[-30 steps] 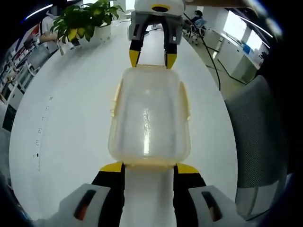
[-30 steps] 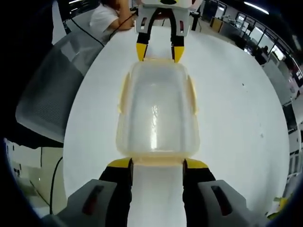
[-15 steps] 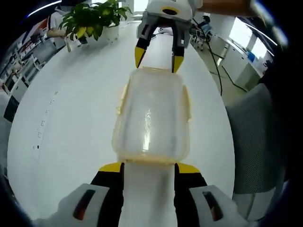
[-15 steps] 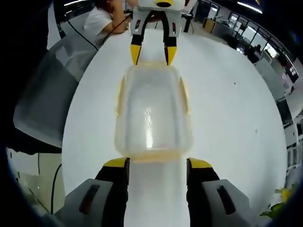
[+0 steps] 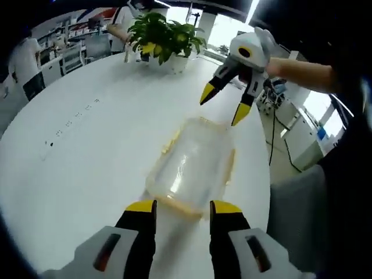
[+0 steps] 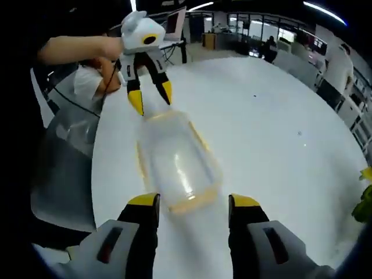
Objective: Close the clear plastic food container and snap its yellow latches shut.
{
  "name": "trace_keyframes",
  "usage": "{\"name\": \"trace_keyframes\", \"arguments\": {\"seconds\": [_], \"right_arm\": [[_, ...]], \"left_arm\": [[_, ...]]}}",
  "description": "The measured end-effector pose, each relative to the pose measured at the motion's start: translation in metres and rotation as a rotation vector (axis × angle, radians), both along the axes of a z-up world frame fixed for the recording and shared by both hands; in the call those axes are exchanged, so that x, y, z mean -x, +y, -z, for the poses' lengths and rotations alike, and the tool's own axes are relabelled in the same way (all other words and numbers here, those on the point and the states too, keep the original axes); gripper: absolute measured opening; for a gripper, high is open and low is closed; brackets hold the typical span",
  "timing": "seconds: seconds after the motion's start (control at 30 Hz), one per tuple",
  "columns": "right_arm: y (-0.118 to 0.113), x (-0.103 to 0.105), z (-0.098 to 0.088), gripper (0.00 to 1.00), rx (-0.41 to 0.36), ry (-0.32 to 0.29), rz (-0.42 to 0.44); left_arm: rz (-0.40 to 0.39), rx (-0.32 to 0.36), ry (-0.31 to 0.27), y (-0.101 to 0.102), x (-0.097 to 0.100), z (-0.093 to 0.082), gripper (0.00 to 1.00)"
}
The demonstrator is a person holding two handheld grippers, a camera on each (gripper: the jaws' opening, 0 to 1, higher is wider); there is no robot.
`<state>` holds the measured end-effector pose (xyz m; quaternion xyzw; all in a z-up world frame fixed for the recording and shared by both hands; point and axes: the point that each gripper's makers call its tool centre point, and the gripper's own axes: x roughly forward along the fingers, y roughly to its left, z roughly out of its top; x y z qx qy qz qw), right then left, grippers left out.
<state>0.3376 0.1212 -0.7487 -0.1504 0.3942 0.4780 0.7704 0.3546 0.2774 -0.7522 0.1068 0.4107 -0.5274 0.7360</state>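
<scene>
The clear plastic food container lies flat on the white table, with its lid down on top. Yellow latches run along its long sides and its short ends. They look flat against the box, but the pictures are too blurry to tell if they are snapped.

The left gripper sits right at one short end of the container. Its two jaws are spread apart with nothing between them, and the end of the box lies just in front of the yellow tips. In the right gripper view this same gripper hangs just above the far end of the container.

The right gripper is at the other short end. Its jaws are spread wide too and hold nothing. In the left gripper view it floats above the far end, off the box.

Beyond the container stands a green plant in a pot. A grey chair stands beside the table near the container.

The lid seems to be on, so the step in hand looks like checking or pressing the latches. Next, each gripper would need to come down on a latch and push until it clicks
</scene>
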Motion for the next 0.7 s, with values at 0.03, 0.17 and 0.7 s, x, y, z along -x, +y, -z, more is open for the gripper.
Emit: {"name": "trace_keyframes", "arguments": {"seconds": [0.03, 0.17, 0.7], "right_arm": [[0.000, 0.003, 0.002, 0.44, -0.010, 0.017, 0.025], [-0.002, 0.008, 0.010, 0.42, -0.027, 0.036, 0.090], [0.010, 0.013, 0.029, 0.38, -0.122, 0.110, 0.253]], "left_arm": [[-0.024, 0.017, 0.011, -0.001, 0.000, 0.001, 0.30], [-0.150, -0.055, 0.038, 0.013, -0.003, 0.019, 0.28], [-0.350, 0.074, 0.136, 0.000, 0.004, 0.027, 0.26]]}}
